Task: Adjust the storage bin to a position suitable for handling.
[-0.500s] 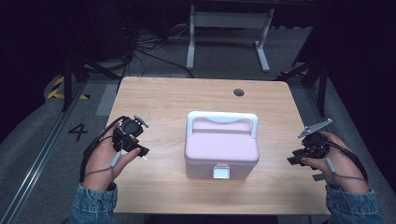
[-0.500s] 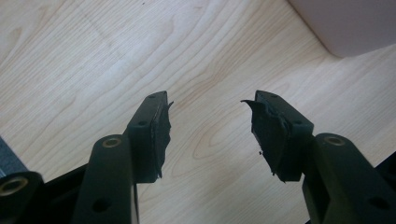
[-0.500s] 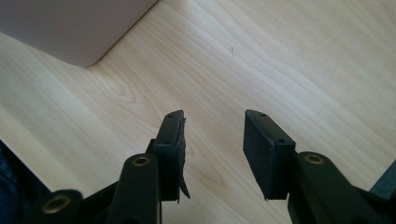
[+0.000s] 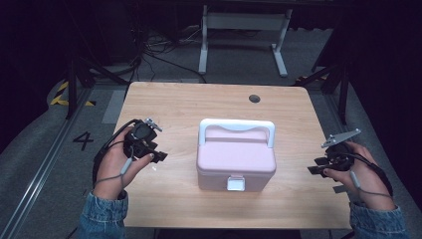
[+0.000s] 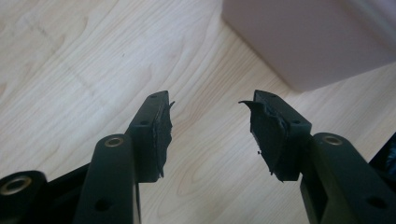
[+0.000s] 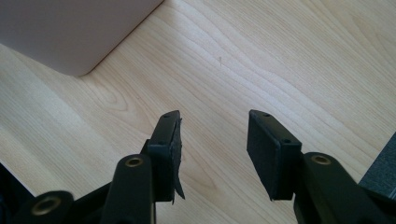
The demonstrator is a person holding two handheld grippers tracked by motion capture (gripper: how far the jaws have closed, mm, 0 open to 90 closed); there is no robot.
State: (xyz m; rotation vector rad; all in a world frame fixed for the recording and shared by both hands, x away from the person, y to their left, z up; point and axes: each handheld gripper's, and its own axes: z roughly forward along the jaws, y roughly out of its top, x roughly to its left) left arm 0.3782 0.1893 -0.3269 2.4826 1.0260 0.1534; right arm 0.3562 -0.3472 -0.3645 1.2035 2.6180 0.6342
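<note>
At table centre, pink box (image 4: pixel 236 158) (white handle, lid latched), each hand-held gripper agape, empty, flanking it.

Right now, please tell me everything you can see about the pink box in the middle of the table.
The pink box looks like smooth plastic, rectangular with rounded corners. Its lid is shut, with a white latch at the front facing the person. A white handle lies folded back over the lid's far part. The box stands upright near the middle of the wooden table. Nothing else touches it: the left gripper and right gripper are both open, apart from it on either side.
</note>
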